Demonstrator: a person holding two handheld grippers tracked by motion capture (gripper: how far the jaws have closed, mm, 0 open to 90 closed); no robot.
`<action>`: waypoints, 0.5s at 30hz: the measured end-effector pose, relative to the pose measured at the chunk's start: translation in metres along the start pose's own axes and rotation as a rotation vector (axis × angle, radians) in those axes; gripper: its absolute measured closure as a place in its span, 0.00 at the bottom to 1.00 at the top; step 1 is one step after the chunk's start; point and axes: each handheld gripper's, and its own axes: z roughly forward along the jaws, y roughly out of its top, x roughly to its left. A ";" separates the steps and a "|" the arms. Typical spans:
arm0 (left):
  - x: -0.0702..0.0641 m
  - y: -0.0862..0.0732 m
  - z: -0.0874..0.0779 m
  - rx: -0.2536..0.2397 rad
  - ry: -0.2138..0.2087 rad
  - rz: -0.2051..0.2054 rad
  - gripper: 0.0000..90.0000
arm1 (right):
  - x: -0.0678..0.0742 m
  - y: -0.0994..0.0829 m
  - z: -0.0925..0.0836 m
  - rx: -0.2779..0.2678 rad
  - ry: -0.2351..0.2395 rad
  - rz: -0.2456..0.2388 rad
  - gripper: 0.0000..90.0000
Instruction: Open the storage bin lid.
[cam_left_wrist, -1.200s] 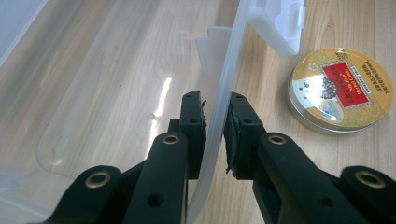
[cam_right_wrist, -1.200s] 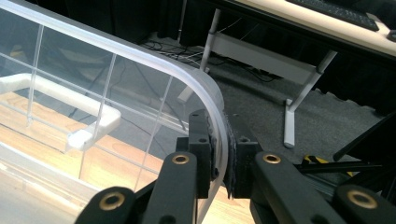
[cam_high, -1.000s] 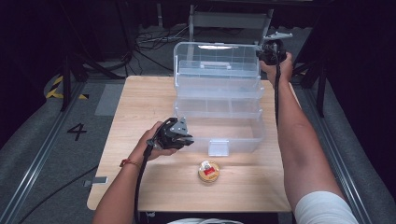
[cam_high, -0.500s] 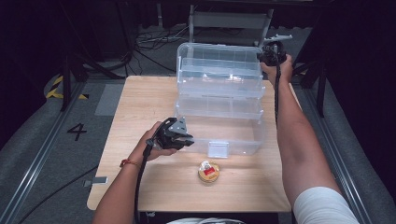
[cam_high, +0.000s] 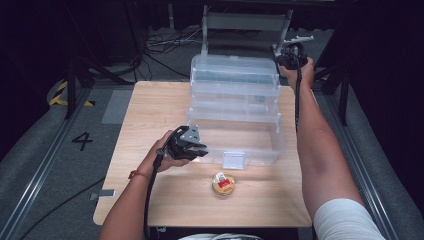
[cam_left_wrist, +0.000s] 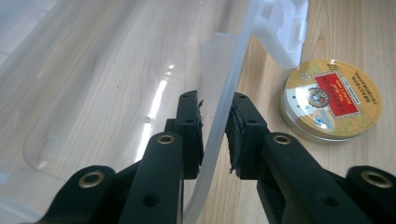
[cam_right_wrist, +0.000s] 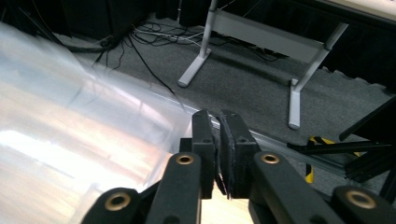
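Note:
A clear plastic tiered box (cam_high: 235, 117) stands open on the wooden table (cam_high: 150, 110), its trays stepped back toward the far side. My left gripper (cam_high: 202, 150) is at the box's front left corner. In the left gripper view my left gripper (cam_left_wrist: 215, 114) is shut on the thin front wall (cam_left_wrist: 233, 60). My right gripper (cam_high: 284, 59) is raised at the far right corner of the lid. There my right gripper (cam_right_wrist: 218, 128) is shut on the edge of the clear lid (cam_right_wrist: 70, 116). A round gold tin (cam_high: 223, 183) with a red label lies in front of the box, also seen as the tin (cam_left_wrist: 331, 100).
The box's latch (cam_high: 234, 159) hangs at the front, just behind the tin. Beyond the table's far edge are a grey metal stand (cam_high: 247, 22) and loose cables (cam_high: 160, 45) on the floor. Rails run along both sides of the table.
The raised lid has shifted slightly with my right gripper. My left hand and the tin have kept still.

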 end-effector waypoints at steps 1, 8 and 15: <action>0.001 0.000 0.001 -0.007 -0.031 -0.012 0.85 | -0.001 0.000 -0.001 0.000 -0.003 -0.010 0.95; 0.003 -0.001 0.002 -0.023 -0.042 -0.018 0.89 | -0.009 -0.002 -0.014 -0.010 -0.013 -0.003 0.94; 0.003 -0.001 0.002 -0.017 -0.042 -0.020 0.88 | -0.013 -0.008 -0.033 -0.031 0.004 -0.013 0.91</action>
